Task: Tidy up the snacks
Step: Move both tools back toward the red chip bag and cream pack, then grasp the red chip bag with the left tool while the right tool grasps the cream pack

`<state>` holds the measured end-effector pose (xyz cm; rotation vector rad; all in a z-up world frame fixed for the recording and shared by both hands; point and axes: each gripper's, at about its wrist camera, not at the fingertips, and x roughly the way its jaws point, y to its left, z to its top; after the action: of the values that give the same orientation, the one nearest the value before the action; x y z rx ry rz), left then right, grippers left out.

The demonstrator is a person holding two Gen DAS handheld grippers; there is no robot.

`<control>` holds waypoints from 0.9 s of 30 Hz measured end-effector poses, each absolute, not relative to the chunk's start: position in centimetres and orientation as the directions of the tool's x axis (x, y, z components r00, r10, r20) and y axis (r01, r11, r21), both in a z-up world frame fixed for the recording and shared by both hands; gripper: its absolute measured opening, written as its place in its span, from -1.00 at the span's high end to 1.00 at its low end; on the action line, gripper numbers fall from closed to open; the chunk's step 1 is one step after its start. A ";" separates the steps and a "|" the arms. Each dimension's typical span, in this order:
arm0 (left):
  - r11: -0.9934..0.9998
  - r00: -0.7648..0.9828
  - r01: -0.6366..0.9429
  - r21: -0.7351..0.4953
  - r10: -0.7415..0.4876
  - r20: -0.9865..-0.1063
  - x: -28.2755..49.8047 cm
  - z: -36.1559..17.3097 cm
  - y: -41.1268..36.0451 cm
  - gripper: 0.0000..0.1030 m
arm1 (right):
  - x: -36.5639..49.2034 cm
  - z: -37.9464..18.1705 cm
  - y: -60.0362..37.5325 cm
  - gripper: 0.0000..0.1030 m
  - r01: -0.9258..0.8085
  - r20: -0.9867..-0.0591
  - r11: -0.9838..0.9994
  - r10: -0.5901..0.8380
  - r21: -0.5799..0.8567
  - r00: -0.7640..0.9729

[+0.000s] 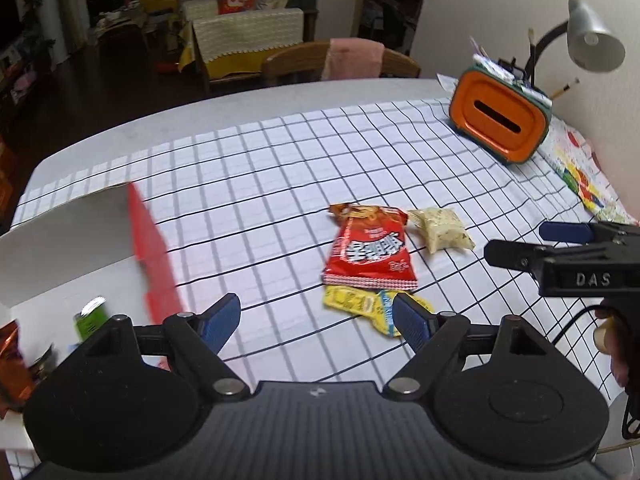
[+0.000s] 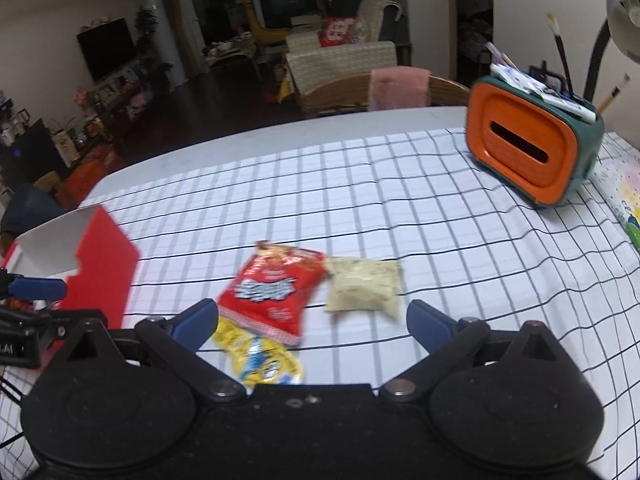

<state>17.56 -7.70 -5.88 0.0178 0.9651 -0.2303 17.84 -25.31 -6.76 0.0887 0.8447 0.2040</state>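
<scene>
- The left gripper (image 1: 316,318) had its blue fingers (image 1: 222,320) spread wide, with nothing between them.
- The right gripper (image 2: 312,324) was spread wide too, and it held nothing.
- Three snacks lay in a bunch on the checked cloth (image 1: 260,184), well apart from both grippers' pads.
- In the left wrist view, the red snack bag (image 1: 370,250) sat near the middle of the picture, at about 2 o'clock from the gap between the fingers.
- The pale snack pack (image 1: 440,229) lay just beside the red bag, at its 3 o'clock side, and they looked like they touched.
- The yellow snack pack (image 1: 356,302) poked out from under the red bag at its 6 o'clock end.
- The red and white box (image 1: 100,240) stood open at 9 o'clock from the snacks, with a green can (image 1: 91,316) and other snacks already inside.
- I think the job was partly done, because three snacks were still out of the box.
- The next step was probably to pick up one snack and put it in the box.
- To do it well, a gripper should come down over one edge of the red bag, since it sat on top.
- It should squeeze softly, because the bags were puffy and could slip or crush.
- The two grippers were close together, so only one should reach in, or they might bump.
</scene>
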 end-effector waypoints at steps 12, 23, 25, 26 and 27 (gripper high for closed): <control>0.955 0.484 0.292 -0.051 -0.194 -0.853 23.1 -9.2 -14.1 -0.62 | 24.0 -11.2 -28.4 -0.87 -0.100 -0.788 0.980 0.199 0.174 0.583; 0.948 0.389 0.318 -0.033 -0.162 -0.907 28.3 -13.4 -16.6 -0.62 | 28.4 -14.2 -28.2 -0.71 -0.093 -0.839 0.974 0.225 0.206 0.496; 0.944 0.356 0.326 -0.056 -0.178 -0.918 29.0 -14.1 -17.0 -0.62 | 28.9 -14.5 -28.1 -0.69 -0.096 -0.844 0.973 0.229 0.209 0.484; 0.942 0.336 0.330 -0.063 -0.179 -0.925 29.4 -14.6 -17.1 -0.62 | 29.1 -14.6 -28.1 -0.68 -0.096 -0.845 0.972 0.234 0.214 0.480; 0.944 0.330 0.326 -0.056 -0.169 -0.929 29.7 -14.9 -17.3 -0.62 | 29.3 -14.7 -28.1 -0.67 -0.095 -0.846 0.971 0.239 0.221 0.477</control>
<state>29.72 -17.34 -14.92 0.1506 1.1922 -0.3255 29.26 -28.13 -14.74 0.1506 1.0552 0.2052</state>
